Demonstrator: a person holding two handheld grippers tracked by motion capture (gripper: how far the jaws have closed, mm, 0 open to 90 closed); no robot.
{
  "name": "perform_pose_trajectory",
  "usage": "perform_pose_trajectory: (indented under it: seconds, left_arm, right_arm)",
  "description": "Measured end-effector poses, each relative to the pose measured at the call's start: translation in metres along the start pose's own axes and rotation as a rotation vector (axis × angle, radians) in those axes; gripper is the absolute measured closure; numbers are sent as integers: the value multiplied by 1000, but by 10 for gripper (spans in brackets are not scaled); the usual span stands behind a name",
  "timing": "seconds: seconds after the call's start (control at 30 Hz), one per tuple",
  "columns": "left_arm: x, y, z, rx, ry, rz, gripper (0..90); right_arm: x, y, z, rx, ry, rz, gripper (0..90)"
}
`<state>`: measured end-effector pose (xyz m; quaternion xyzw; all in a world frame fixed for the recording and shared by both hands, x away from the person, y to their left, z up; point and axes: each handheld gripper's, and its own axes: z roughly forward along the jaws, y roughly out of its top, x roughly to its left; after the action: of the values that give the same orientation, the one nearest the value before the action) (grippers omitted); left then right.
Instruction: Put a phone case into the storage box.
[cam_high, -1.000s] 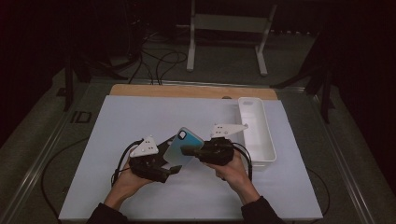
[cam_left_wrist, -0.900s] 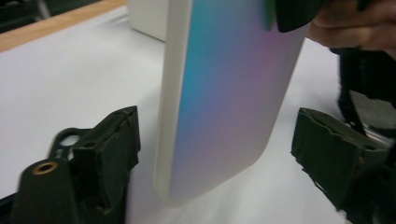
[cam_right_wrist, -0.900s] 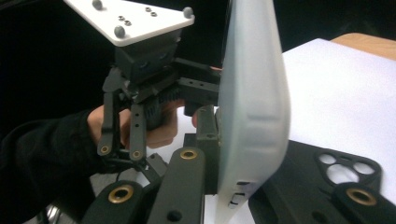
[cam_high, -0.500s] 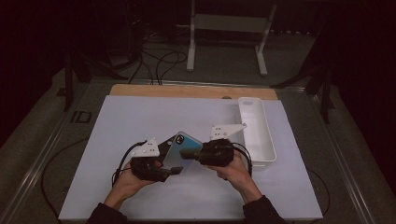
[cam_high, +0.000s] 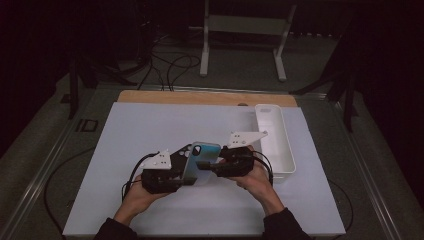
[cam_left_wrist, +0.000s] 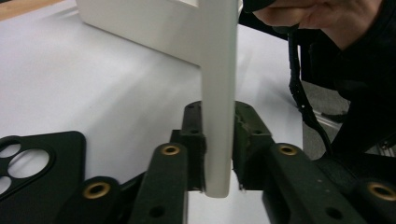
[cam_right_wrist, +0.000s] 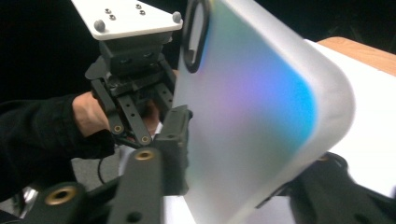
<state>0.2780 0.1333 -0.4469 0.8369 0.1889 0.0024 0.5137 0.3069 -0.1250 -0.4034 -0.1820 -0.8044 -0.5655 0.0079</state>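
Change: since the earlier frames the phone case (cam_high: 201, 161) has tipped from lying slanted between the two grippers to standing more upright at frame centre; the left gripper's jaws have just been closing and now pinch it, while the right gripper's jaws have just been opening with the case between them.
Left gripper (cam_high: 176, 175): clamped on the case's lower edge; in its own view both black jaws press flat against the thin white edge (cam_left_wrist: 217, 116).
Right gripper (cam_high: 212, 167): jaws parted, standing either side of the case in its own view (cam_right_wrist: 261, 121); whether the pads touch it cannot be told.
Phone case: frosted, blue-violet sheen, camera cutout uppermost, held above the white mat (cam_high: 150, 125), centre of the high view.
Black case (cam_left_wrist: 32, 168): flat on the mat, lower left of the left gripper view.
White tray (cam_high: 285, 155): right of the right hand, on the mat.
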Motion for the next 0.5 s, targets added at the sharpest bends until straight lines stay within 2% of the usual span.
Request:
perform_pose_trajectory:
  seconds: [0.1, 0.13, 0.27, 0.3, 0.33, 0.43, 0.5]
  left_arm:
    - [-1, 0, 0, -5, 22, 3, 809]
    - [-2, 0, 0, -9, 41, 9, 810]
    - [-2, 1, -2, -16, 53, 13, 812]
    - [-2, 1, -3, -18, 61, 16, 813]
    - [-2, 1, -3, -18, 61, 16, 813]
    - [-1, 1, -5, -22, 80, 15, 814]
    - [-1, 2, -7, -25, 94, 14, 814]
  right_arm:
    - [1, 0, 3, 3, -30, -6, 471]
    - [2, 0, 3, 4, -41, -4, 448]
    - [4, 0, 6, 20, -80, -8, 375]
    - [6, -1, 8, 29, -101, -10, 305]
    - [6, -1, 8, 29, -101, -10, 305]
    - [7, -2, 10, 31, -142, 1, 188]
    - [7, -2, 9, 32, -167, 15, 145]
